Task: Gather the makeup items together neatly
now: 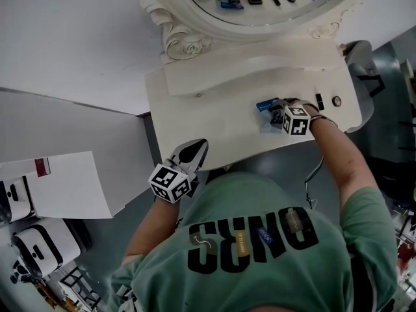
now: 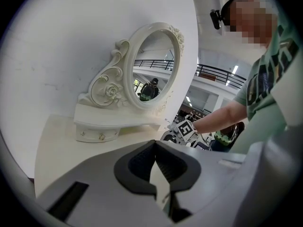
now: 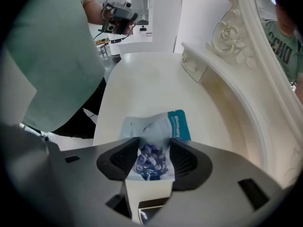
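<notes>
A pale blue face-mask sachet (image 3: 158, 126) with a blueberry print lies flat on the white dressing table (image 1: 208, 109). My right gripper (image 3: 152, 156) hangs low over the sachet's near end, jaws apart. The sachet runs under and between them, and the pads do not press on it. In the head view, the right gripper (image 1: 281, 114) is at the table's right part, next to a dark blue item (image 1: 266, 103). A black stick (image 1: 319, 101) and a small round item (image 1: 337, 101) lie further right. My left gripper (image 1: 194, 153) is shut and empty at the table's front left edge.
An ornate oval mirror (image 1: 260, 18) on a raised shelf with small drawers (image 1: 247, 70) fills the table's back. The table's left half is bare. White boxes (image 1: 39, 239) stand on the floor at left, and a grey chair (image 1: 364, 64) stands at right.
</notes>
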